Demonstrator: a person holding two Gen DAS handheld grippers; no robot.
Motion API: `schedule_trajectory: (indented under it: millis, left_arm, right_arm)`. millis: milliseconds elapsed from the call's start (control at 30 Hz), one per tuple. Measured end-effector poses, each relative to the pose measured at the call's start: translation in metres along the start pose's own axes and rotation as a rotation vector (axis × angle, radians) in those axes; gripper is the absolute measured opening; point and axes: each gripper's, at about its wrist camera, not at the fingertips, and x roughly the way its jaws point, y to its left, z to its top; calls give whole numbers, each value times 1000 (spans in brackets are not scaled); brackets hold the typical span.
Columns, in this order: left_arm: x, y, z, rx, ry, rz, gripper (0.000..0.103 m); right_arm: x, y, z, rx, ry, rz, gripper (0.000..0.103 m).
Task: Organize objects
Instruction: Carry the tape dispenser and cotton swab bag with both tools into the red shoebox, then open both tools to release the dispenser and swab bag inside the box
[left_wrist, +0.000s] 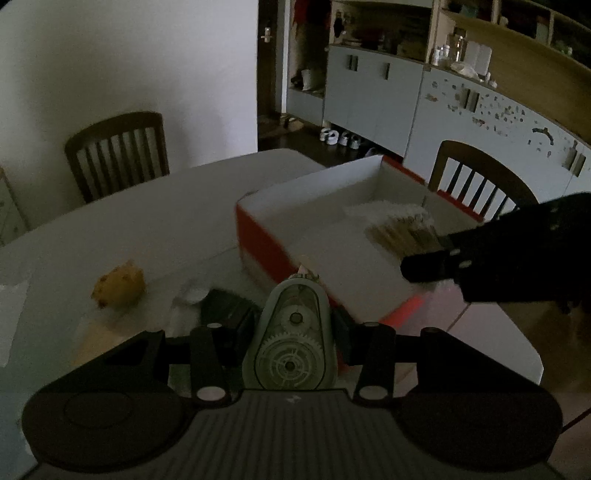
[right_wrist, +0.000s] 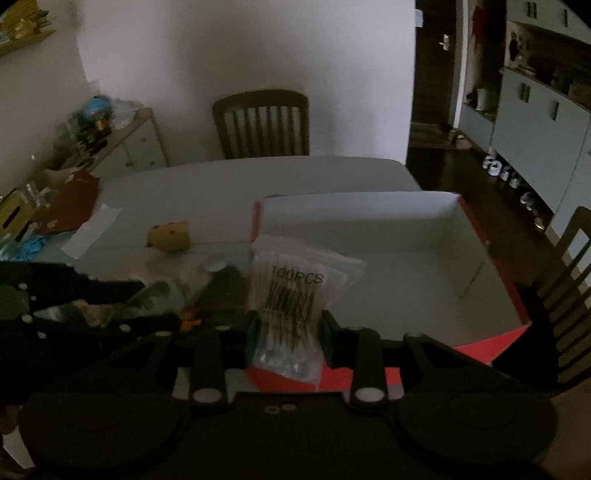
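left gripper (left_wrist: 295, 317) clamps a correction tape dispenser (left_wrist: 291, 343) – right gripper (right_wrist: 288, 325) grips a cotton swab bag (right_wrist: 295, 295) over the red-and-white box (right_wrist: 406, 229) – table (right_wrist: 221, 184) beneath.

The box (right_wrist: 424, 236) is sitting on the desk (right_wrist: 229, 192), a toy (right_wrist: 169, 236) lying left of it, a chair (right_wrist: 262, 123) standing behind.

wooden chairs (right_wrist: 263, 123), grey cabinets (left_wrist: 373, 99) — shoes (left_wrist: 340, 137) below
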Motion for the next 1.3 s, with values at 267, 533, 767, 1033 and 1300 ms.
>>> schedule_trajectory:
  millis: [267, 533, 767, 1033, 1300]
  left_arm:
    - [40, -40, 45, 35, 26, -15, 44]
    - [95, -68, 82, 63, 98, -1, 44]
    - [148, -76, 96, 65, 177, 30, 44]
    - [205, -88, 97, 96, 299, 38, 44]
    - [243, -86, 85, 92, 408, 47, 45]
  right_arm:
    - [8, -50, 4, 11, 8, -38, 33]
    - [28, -91, 12, -10, 39, -51, 33]
    - [59, -112, 14, -36, 97, -63, 33]
    - [108, -121, 10, -77, 238, -62, 33]
    - [139, -118, 6, -95, 346, -67, 33]
